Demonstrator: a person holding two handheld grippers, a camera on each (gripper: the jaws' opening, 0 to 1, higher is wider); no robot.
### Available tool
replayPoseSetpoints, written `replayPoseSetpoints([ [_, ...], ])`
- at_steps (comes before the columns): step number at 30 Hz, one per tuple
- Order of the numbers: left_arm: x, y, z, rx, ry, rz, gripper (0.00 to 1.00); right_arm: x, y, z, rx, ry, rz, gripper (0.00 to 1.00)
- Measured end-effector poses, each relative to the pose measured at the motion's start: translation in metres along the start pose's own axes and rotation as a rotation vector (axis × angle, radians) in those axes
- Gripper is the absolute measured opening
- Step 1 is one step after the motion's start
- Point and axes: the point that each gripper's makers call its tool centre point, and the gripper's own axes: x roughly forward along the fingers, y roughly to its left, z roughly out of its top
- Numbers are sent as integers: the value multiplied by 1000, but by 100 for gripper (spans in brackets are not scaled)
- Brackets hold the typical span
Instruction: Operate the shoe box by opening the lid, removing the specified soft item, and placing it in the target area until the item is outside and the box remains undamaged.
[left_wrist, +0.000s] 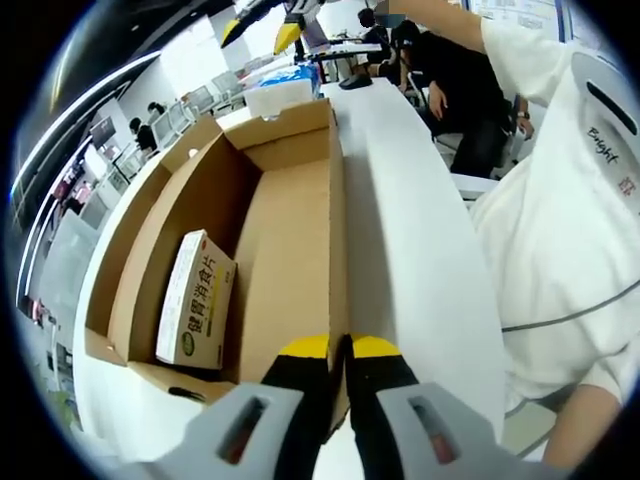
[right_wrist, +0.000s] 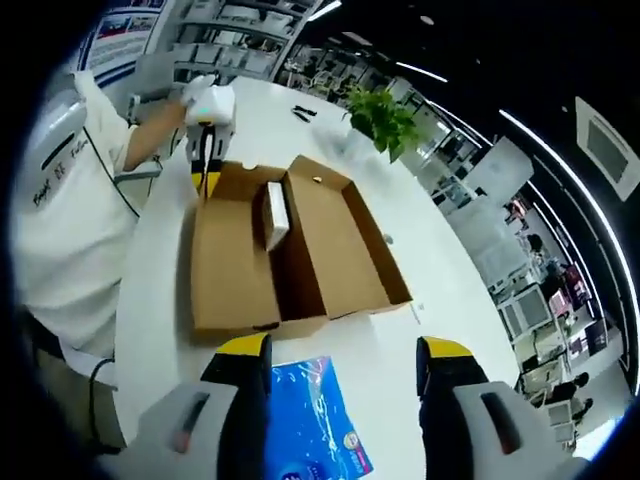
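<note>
My left gripper (left_wrist: 338, 347) has its yellow-tipped jaws pressed onto the near side wall of the shoe box (left_wrist: 290, 240), pinching the cardboard edge between them. My right gripper (right_wrist: 343, 350) hangs above the table (right_wrist: 440, 300) with its jaws spread wide and nothing between them. Just beneath it, near the box's closest end, lies a blue soft packet (right_wrist: 312, 420); the left gripper view does not take it in. Inside the open box a small cream carton (left_wrist: 197, 300) leans against the far wall. The right gripper view shows the whole box with its lid (right_wrist: 345, 235) folded flat beside it, and a green plant (right_wrist: 383, 118) beyond the box.
</note>
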Motion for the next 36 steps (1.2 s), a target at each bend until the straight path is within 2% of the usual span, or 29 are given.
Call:
replayPoseSetpoints([
  [2,0,0,0,1,-3,0,4,-2,1,1,16,-17,-14,52],
  [3,0,0,0,0,-3,0,4,-3,-1,2,52,-29,-35,49],
  [9,0,0,0,-6,-2,0,4,-12,-7,13,182,-145,-75,50],
  [12,0,0,1,-7,-3,2,4,-15,-5,17,271,-210,-57,49],
  [18,-1,1,1,-6,-6,4,4,-15,3,25,408,-296,-20,51],
  [21,-1,1,2,5,-9,7,4,-13,-2,26,396,-305,-83,52],
  [23,-1,2,2,-2,-13,6,4,-12,-4,32,451,-344,-86,52],
  [25,-1,1,2,2,-11,4,4,-12,-3,36,466,-356,-72,50],
  [28,-1,1,2,2,-11,7,4,-13,-7,44,505,-404,-108,48],
  [29,-1,1,2,1,-9,8,4,-11,-8,42,525,-391,-123,48],
  [30,-1,1,2,2,-9,8,4,-10,-12,42,571,-402,-142,50],
  [32,-1,1,2,2,-11,7,4,-7,-11,43,586,-412,-127,56],
  [34,-1,1,2,4,-15,8,4,-8,-15,45,605,-444,-148,58],
  [36,-1,1,2,4,-16,8,4,-7,-13,44,605,-440,-149,60],
])
